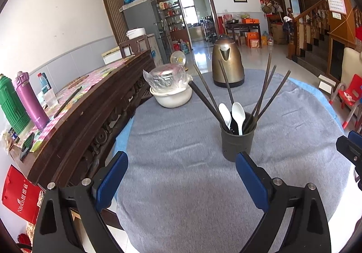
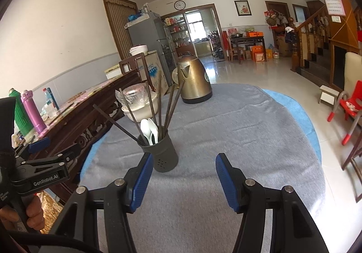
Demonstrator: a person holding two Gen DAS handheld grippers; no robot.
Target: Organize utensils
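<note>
Both tongs, the left tongs [image 1: 179,176] and right tongs [image 2: 181,181], hover released and empty near the utensil holder [image 1: 236,143], where chopsticks [image 1: 265,94] and spoons [image 1: 238,116] already stand, so the task looks finished and only withdrawal remains.

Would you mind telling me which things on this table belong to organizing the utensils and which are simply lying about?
Belonging to the job:
- dark utensil holder
- chopsticks standing in it
- two white spoons standing in it

Just lying about:
- brass-coloured kettle
- white bowl with a plastic-wrapped dish on top
- purple flask and green flask on the sideboard
</note>
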